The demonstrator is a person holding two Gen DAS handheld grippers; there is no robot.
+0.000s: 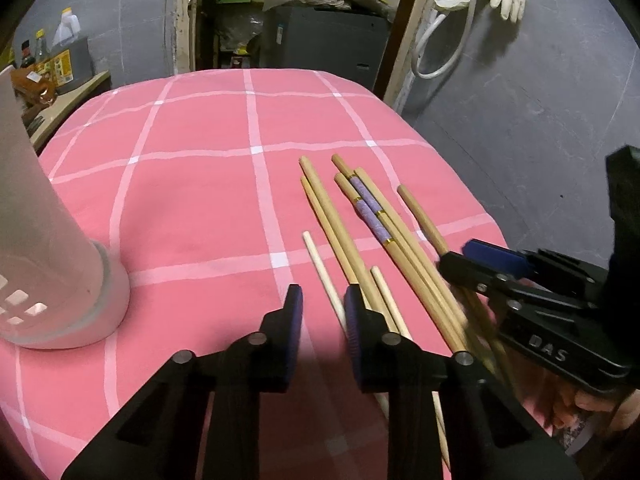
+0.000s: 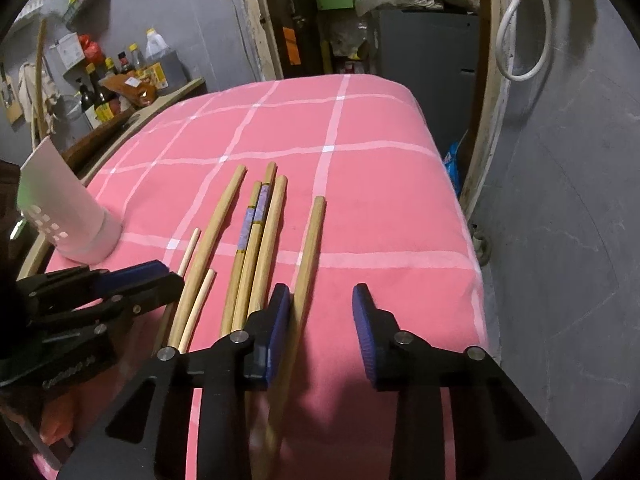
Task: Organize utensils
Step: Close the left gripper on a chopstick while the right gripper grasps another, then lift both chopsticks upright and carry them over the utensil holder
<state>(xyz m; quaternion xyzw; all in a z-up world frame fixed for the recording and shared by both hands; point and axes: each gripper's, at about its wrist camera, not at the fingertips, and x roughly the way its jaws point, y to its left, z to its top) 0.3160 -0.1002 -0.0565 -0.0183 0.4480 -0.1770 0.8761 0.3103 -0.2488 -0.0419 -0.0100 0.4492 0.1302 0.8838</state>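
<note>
Several wooden chopsticks (image 1: 340, 236) lie side by side on the pink checked cloth (image 1: 192, 200); two have purple bands (image 1: 370, 210). They also show in the right wrist view (image 2: 256, 248). A white perforated utensil holder (image 1: 44, 256) stands at the left, also seen in the right wrist view (image 2: 68, 220). My left gripper (image 1: 322, 312) is open and empty, low over the near ends of the leftmost sticks. My right gripper (image 2: 322, 312) is open, its left finger beside the rightmost chopstick (image 2: 310, 248), which lies between the jaws.
The table's right edge (image 2: 476, 280) drops off to a grey floor. A shelf with bottles (image 2: 116, 84) stands at the far left. Storage clutter and a hose (image 2: 520, 40) are behind the table.
</note>
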